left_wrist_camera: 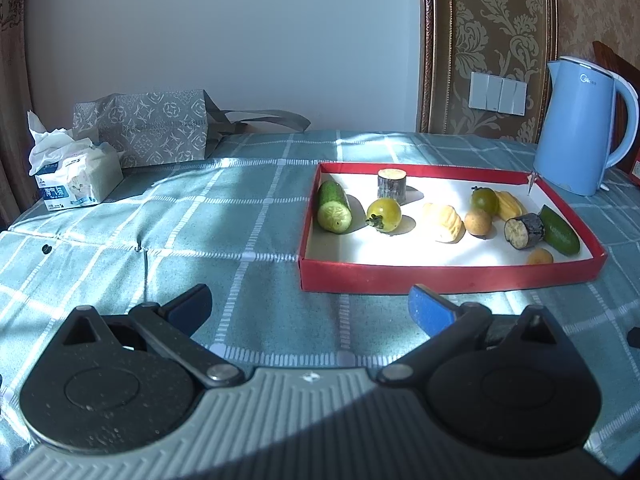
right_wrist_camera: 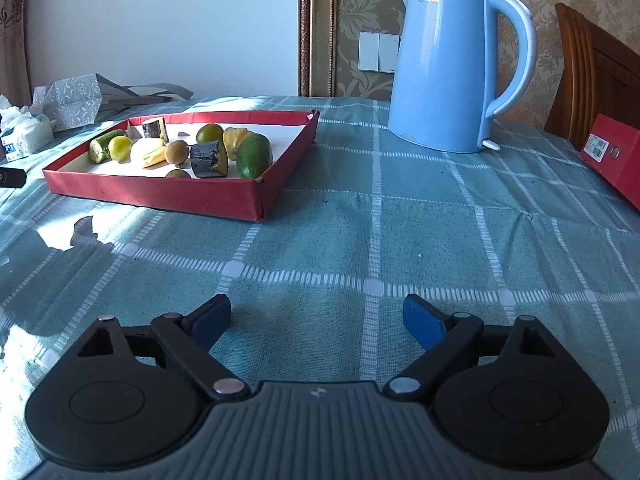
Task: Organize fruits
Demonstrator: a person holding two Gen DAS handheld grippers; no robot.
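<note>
Right now both grippers hang wide w/ nothing between them, left gripper [left_wrist_camera: 310, 304] nearer the red tray [left_wrist_camera: 448, 276] of fruit at the counter's far-middle, up & right of it; right gripper [right_wrist_camera: 316, 316] sees it far left.

**Cloth, card and glossy plastic**

A woven checked cloth [right_wrist_camera: 400, 216] covers the table, matt and slightly creased. The tray [left_wrist_camera: 448, 276] looks like matt red card lined with white paper. The kettle [right_wrist_camera: 440, 68] is smooth, glossy blue plastic. Each tool [left_wrist_camera: 310, 308] [right_wrist_camera: 316, 318] is matt black plastic with metal rivets and blue pads.
</note>
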